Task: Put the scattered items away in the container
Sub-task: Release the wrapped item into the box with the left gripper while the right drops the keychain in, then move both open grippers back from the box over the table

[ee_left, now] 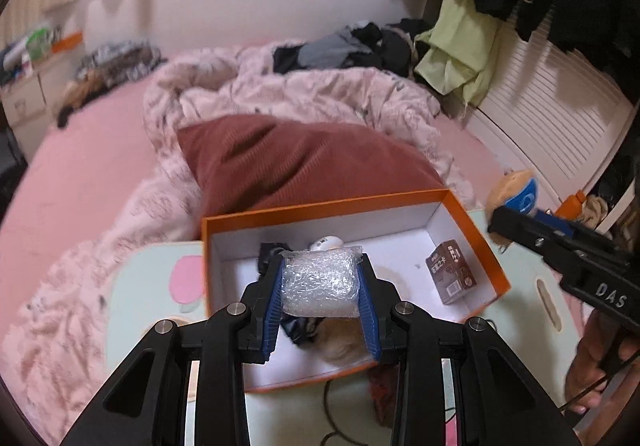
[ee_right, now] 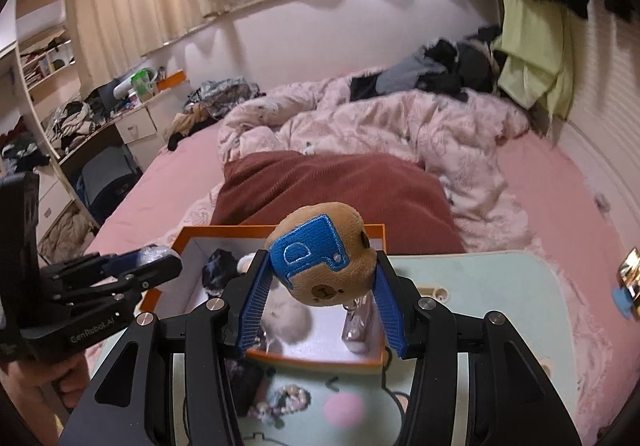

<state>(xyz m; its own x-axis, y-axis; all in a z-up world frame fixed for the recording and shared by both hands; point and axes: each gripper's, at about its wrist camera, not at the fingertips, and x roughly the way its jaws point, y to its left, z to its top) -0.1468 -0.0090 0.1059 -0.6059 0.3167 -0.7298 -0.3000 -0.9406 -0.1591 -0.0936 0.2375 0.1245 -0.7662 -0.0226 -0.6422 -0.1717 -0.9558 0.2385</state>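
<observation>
While the left gripper point(ee_left: 320, 282) hangs over the orange box point(ee_left: 476, 230), its jaws are clamped on a bubble-wrap bundle point(ee_left: 320, 282), one blue pad pressed to each side of it. Below the jaws, inside the white-lined box, lie a dark crumpled item point(ee_left: 272, 254), a small white object point(ee_left: 326, 243) just beyond the bundle, and something pale and furry point(ee_left: 344, 346) under the right pad. To the right of the jaws a small brown carton point(ee_left: 450, 272) stands tilted near the box's far right corner.

The right gripper point(ee_right: 320, 270) has its jaws closed on a brown plush toy point(ee_right: 320, 270) with a blue embroidered patch (the toy's face points down toward the box). Beneath these jaws the box point(ee_right: 312, 357) shows the furry item point(ee_right: 288, 318) and a clear bottle-like thing point(ee_right: 356, 322), blurred. Left of the jaws the other gripper point(ee_right: 160, 260) comes in with its bundle, a hand point(ee_right: 48, 386) gripping its handle.

The box sits on a pale green worktop point(ee_right: 500, 294) with cartoon prints, in front of a bed with a red cushion point(ee_right: 332, 186) beyond the jaws. Nearer than the jaws, on the worktop, lies a small patterned thing point(ee_right: 280, 402), too blurred to name.
</observation>
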